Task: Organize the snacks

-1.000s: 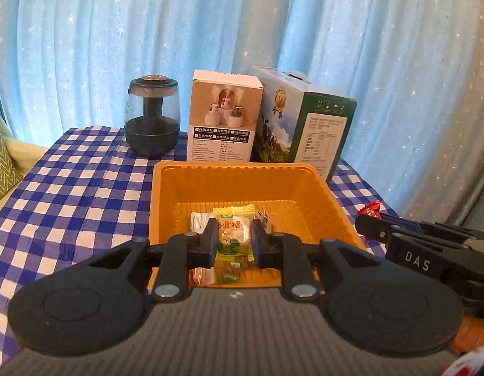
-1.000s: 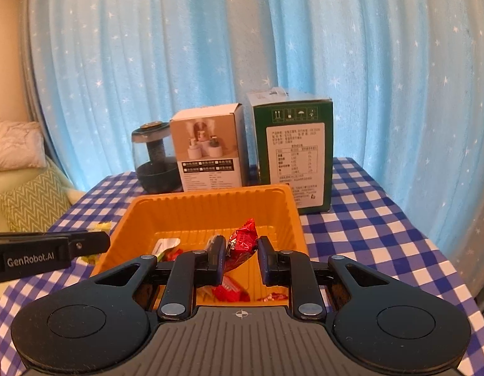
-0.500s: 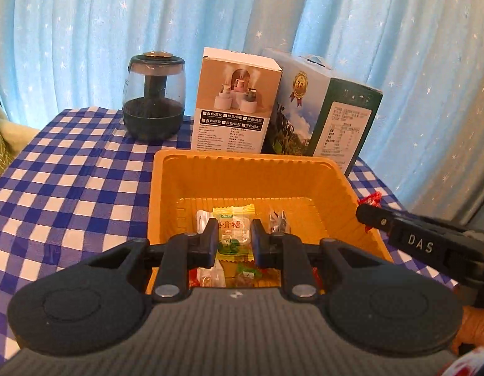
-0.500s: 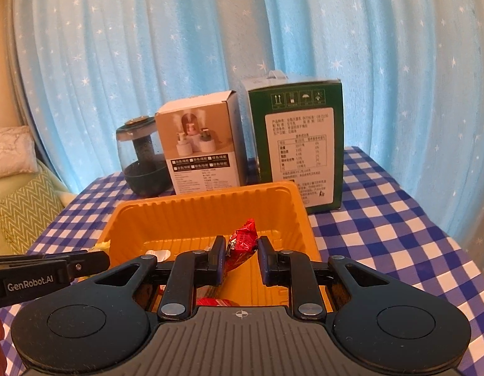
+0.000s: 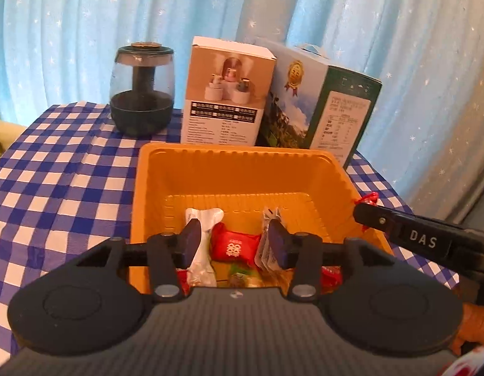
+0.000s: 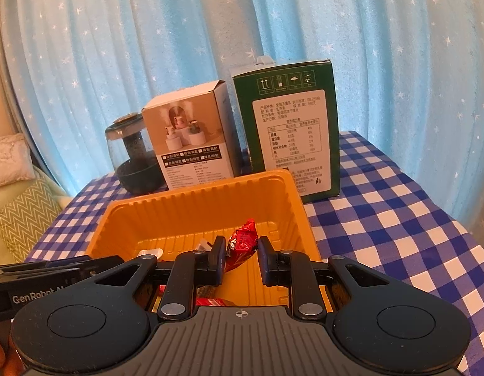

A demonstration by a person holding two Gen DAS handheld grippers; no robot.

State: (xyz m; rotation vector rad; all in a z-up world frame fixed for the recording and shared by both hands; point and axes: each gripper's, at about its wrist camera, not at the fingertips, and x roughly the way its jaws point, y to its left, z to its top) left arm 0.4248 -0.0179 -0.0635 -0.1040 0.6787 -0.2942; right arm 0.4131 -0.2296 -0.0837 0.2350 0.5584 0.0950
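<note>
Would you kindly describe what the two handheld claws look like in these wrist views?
Both match: the left claw and right claw each have matte black linkage arms with silver pivot screws, two round black discs, and a ribbed grey body bearing a small crosshair mark. Seen side-on, the right one reads "DAS" in white; the left reads "GenRobot". No cables show.

dark jar (image 5: 141,94), white box (image 5: 224,94), green box (image 5: 320,106), checked cloth (image 5: 54,188).

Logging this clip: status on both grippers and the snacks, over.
Left gripper jaws just opened over the orange tray, nothing between them. Right gripper shut on red-wrapped candy above the tray. Nothing in the way.
</note>
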